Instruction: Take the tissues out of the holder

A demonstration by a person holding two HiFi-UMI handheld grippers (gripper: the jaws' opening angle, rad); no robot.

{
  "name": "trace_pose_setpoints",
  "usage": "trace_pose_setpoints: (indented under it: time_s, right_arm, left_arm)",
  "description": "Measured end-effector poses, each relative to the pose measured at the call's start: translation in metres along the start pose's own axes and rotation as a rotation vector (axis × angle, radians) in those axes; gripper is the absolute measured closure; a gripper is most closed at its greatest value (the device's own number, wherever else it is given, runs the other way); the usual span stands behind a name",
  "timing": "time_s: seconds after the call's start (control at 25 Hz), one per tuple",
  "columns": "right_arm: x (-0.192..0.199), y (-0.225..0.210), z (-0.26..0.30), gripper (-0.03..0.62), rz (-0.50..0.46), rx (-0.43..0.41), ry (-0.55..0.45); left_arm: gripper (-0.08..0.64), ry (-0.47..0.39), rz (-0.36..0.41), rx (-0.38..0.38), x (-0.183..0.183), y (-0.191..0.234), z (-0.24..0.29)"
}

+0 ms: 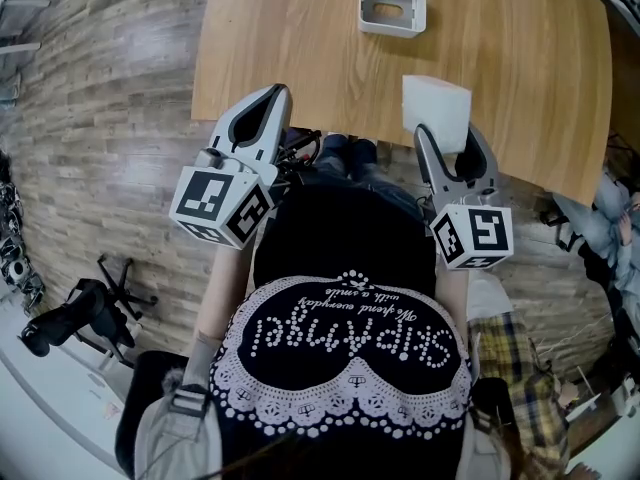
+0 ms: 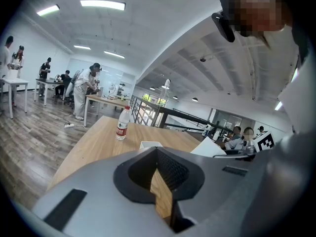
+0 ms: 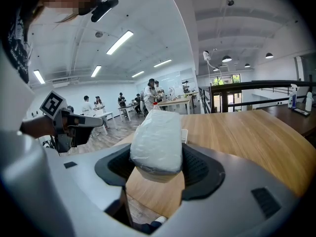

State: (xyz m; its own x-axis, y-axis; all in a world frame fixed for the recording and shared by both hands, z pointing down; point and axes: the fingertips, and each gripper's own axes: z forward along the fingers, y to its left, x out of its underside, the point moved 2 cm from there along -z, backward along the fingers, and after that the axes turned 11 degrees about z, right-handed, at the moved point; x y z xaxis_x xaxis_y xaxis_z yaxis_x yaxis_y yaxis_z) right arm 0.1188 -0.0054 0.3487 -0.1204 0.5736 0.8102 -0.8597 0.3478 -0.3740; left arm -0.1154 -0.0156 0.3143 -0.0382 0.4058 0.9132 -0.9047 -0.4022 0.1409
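Note:
A white wrapped tissue pack (image 1: 436, 108) sits between the jaws of my right gripper (image 1: 449, 140), which is shut on it above the near edge of the wooden table (image 1: 300, 48). In the right gripper view the pack (image 3: 155, 139) stands upright between the black pads and fills the gap. The white holder (image 1: 392, 3) stands at the far side of the table with its slot facing up. It also shows low and small in the left gripper view as the holder (image 2: 150, 144). My left gripper (image 1: 278, 96) hangs at the table's near left, shut, with nothing held.
A water bottle (image 2: 123, 123) stands on the far part of the table. A black office chair base (image 1: 90, 308) lies on the wood-look floor at the left. Plaid cloth (image 1: 515, 368) is at the lower right. People work at distant tables (image 2: 84, 90).

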Motion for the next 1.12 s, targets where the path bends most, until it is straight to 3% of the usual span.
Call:
trace_pose_setpoints:
  time_s: [1.12]
  right_arm:
    - [0.004, 0.001, -0.001, 0.313, 0.014, -0.003, 0.000]
  left_arm:
    - [0.554, 0.001, -0.001, 0.040, 0.002, -0.013, 0.006]
